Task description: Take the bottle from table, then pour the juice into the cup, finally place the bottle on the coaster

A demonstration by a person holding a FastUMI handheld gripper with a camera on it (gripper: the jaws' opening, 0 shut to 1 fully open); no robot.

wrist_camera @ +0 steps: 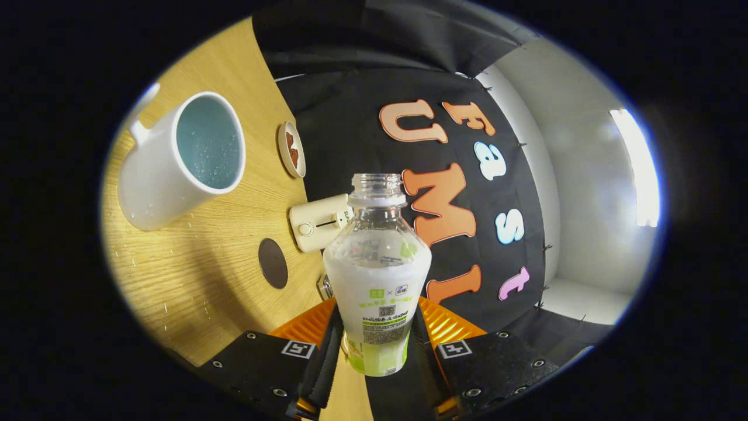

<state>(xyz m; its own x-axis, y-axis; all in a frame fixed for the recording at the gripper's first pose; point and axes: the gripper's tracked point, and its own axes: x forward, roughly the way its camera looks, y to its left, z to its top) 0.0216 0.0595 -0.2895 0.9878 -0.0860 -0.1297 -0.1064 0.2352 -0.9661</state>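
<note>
We have the bottle point(377, 275) clamped low on its body between our fingers point(378, 345), one pressing each side, so it rides with the gripper, lifted off the table point(193, 280). Its cap is off, and pale juice fills it to about the shoulder. Its long axis runs straight ahead from the fingers, open mouth farthest from us. The whole view is rolled, so we judge the bottle to be tipped well over relative to the table.

The cup point(178, 158) lies well apart, beyond the fingers and off to the side the table is on, its mouth facing us with droplets inside. The dark round coaster point(273, 263) sits on the table between cup and bottle, near a small cream device point(318, 221). A little dish point(291, 149) stands farther back.

We judge the pour hinges on swinging the bottle's mouth across toward the cup's rim.
</note>
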